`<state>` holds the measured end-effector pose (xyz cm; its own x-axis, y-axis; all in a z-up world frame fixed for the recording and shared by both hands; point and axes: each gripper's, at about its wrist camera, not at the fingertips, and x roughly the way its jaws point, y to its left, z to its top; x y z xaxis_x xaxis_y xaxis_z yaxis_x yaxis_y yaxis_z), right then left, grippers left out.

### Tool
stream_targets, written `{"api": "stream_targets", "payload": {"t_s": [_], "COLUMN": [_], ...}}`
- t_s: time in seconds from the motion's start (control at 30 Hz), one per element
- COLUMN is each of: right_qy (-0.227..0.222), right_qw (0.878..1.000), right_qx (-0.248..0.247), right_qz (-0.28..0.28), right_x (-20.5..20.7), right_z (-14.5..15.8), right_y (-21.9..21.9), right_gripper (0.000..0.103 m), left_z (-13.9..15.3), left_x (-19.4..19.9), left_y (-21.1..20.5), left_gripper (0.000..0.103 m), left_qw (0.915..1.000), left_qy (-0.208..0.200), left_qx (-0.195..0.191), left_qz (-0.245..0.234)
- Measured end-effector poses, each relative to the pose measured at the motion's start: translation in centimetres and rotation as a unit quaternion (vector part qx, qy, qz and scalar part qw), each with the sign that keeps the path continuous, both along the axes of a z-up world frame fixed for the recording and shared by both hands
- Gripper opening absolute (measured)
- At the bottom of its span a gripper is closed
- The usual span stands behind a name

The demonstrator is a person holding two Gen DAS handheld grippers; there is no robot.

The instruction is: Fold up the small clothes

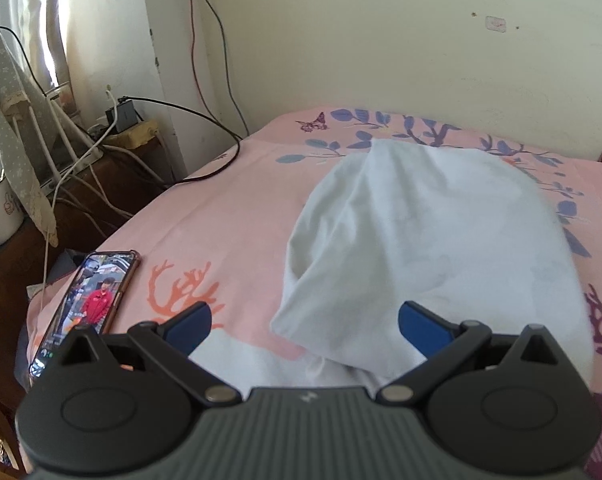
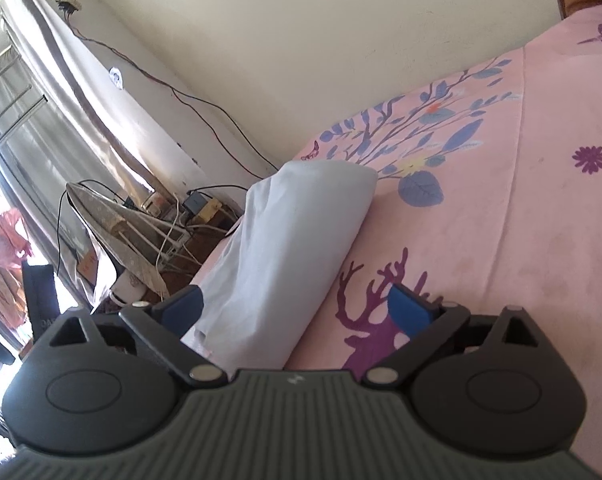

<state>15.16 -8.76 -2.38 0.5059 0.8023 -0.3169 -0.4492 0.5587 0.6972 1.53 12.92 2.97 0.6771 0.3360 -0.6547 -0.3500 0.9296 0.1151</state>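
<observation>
Left wrist view: looking across a pink bedsheet printed with blue leaves and coral antlers (image 1: 229,200), running up to a cream wall, a curtained window glowing at far left. Lying near the bed's left edge, a lit smartphone in a brown case (image 1: 87,304); beyond it, tangling over a dark wooden side table (image 1: 113,168), white and black cables. Spreading ahead as a rumpled mound, a pale blue-white small garment (image 1: 433,248), its near edge sitting between the blue pads of the left gripper (image 1: 304,326), standing wide apart and gripping nothing. Right wrist view: tilting over the same sheet, a purple deer print showing. Lying folded as a long roll, the garment (image 2: 289,248), brushing the left pad of the right gripper (image 2: 297,308), gaping wide and holding nothing.
</observation>
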Motion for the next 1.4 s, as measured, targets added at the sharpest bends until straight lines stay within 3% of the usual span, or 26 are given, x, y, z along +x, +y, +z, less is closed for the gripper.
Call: {"api": "stream_targets", "payload": {"t_s": [0.2,0.73,1.03,1.4], "right_qy": [0.001,-0.011,-0.015,-0.069], "right_qw": [1.000,1.000,1.000,0.997], "right_qx": [0.000,0.004,0.003,-0.041], "right_qz": [0.000,-0.016,-0.015,-0.008], "right_x": [-0.5,-1.0,-1.1,-2.4], "right_z": [0.0,0.0,0.0,0.8], "right_y": [-0.2,-0.8,-0.8,0.5], "right_gripper": [0.102,0.103,0.103,0.103], "left_z": [0.1,0.6,0.1,-1.0], "left_x": [-0.1,-0.7,-0.9,-1.0], "left_y": [-0.7,-0.1,0.2,0.8], "left_gripper": [0.103,0.103,0.103,0.103], "left_qw": [0.9997,0.9996,0.9992,0.9989], "left_qy": [0.010,0.022,0.023,0.025], "left_qx": [0.022,-0.008,0.014,0.014], "left_qz": [0.002,0.013,0.028,0.038]}}
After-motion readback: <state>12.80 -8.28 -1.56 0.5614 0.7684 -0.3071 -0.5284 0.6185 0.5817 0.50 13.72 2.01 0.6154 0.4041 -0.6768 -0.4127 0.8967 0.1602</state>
